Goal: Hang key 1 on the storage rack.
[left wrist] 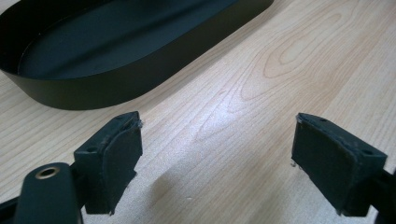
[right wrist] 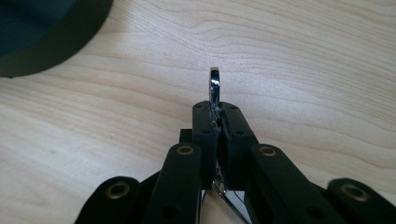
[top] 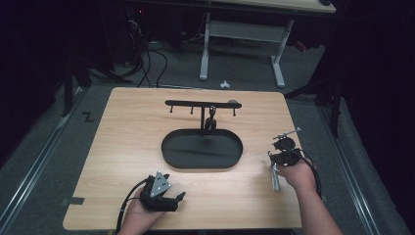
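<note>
I'm pinching a metal tool (right wrist: 214, 86) in the right hand-held gripper (right wrist: 215, 116).
Left hand-held gripper (left wrist: 217, 154) is hovering spread near the worktop's (top: 122, 147) front edge, beside the tray (left wrist: 116, 79).

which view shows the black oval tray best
The high view: the black oval tray lies whole at mid-table, its post and hook bar rising behind it. The left gripper view gives one curved end and wall; the right gripper view catches just a corner.

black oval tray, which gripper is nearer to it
Left, though not by much. The left gripper is open just in front of the black oval tray, off its near-left rim. The right gripper, shut on a shiny metal tool, sits off the tray's right end.
</note>
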The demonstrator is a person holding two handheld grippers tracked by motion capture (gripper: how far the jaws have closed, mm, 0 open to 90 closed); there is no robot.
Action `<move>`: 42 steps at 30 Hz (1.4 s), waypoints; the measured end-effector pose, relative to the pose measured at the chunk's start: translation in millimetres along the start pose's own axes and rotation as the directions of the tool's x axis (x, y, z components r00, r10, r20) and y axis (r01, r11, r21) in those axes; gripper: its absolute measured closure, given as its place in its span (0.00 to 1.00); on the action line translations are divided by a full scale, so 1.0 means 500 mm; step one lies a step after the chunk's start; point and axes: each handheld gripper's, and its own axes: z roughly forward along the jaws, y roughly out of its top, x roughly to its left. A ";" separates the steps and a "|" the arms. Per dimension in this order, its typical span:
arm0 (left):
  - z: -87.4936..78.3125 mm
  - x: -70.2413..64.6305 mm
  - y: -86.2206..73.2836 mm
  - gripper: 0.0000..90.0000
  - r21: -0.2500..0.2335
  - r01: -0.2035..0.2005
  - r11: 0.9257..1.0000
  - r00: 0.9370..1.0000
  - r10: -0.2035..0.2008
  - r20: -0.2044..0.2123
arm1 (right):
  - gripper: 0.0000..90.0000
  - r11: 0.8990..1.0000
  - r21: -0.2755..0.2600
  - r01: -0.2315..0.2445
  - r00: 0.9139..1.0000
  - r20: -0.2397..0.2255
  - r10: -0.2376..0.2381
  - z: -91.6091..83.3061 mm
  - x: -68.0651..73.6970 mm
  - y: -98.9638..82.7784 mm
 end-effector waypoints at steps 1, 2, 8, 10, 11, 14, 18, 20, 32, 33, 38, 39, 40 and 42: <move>0.000 0.000 0.000 0.19 0.001 -0.001 1.000 1.000 0.001 0.002 | 0.96 1.000 -0.003 -0.004 1.000 -0.007 0.004 -0.009 0.001 -0.001; 0.000 0.000 0.000 0.19 0.000 -0.001 1.000 1.000 0.001 0.002 | 0.96 1.000 -0.008 -0.003 1.000 -0.013 0.003 -0.017 0.002 -0.002; 0.000 0.001 0.001 0.19 -0.001 0.002 1.000 1.000 -0.002 0.004 | 0.96 0.999 -0.025 0.023 1.000 -0.013 -0.023 -0.067 0.011 -0.006; 0.000 0.001 0.001 0.19 -0.004 0.003 1.000 1.000 -0.003 0.004 | 0.96 0.999 -0.036 0.034 0.999 -0.015 -0.035 -0.085 0.012 -0.005; 0.000 0.001 0.002 0.19 -0.004 0.003 1.000 1.000 -0.003 0.005 | 0.96 0.999 -0.040 0.032 0.999 -0.016 -0.033 -0.093 0.013 -0.004; 0.001 0.000 0.002 0.19 -0.003 0.001 1.000 1.000 -0.001 0.007 | 0.96 0.997 -0.056 0.044 0.999 -0.015 -0.045 -0.116 0.016 -0.002; 0.000 0.001 0.002 0.19 -0.005 0.002 1.000 1.000 -0.002 0.006 | 0.96 0.996 -0.070 0.061 0.998 -0.024 -0.062 -0.136 0.024 0.000; 0.000 0.001 0.002 0.19 -0.006 0.003 1.000 1.000 -0.003 0.006 | 0.96 0.995 -0.074 0.067 0.997 -0.029 -0.069 -0.143 0.029 0.002; 0.001 0.001 0.002 0.19 -0.010 0.006 1.000 1.000 -0.006 0.007 | 0.96 0.993 -0.072 0.092 0.995 -0.044 -0.095 -0.164 0.053 0.012; 0.001 0.001 0.002 0.19 -0.011 0.007 1.000 1.000 -0.007 0.007 | 0.96 0.993 -0.074 0.094 0.994 -0.049 -0.098 -0.165 0.054 0.013; 0.000 0.002 0.002 0.19 -0.012 0.007 1.000 1.000 -0.007 0.005 | 0.96 0.993 -0.067 0.099 0.994 -0.048 -0.102 -0.170 0.060 0.018; 0.000 0.002 0.002 0.19 -0.013 0.007 1.000 1.000 -0.007 0.005 | 0.96 0.993 -0.064 0.101 0.993 -0.048 -0.105 -0.170 0.060 0.019; 0.000 0.002 0.002 0.19 -0.013 0.007 1.000 1.000 -0.007 0.006 | 0.96 0.993 -0.062 0.105 0.993 -0.047 -0.108 -0.170 0.061 0.020; 0.000 0.002 0.002 0.19 -0.013 0.007 1.000 1.000 -0.007 0.006 | 0.96 0.993 -0.058 0.106 0.993 -0.046 -0.109 -0.170 0.064 0.022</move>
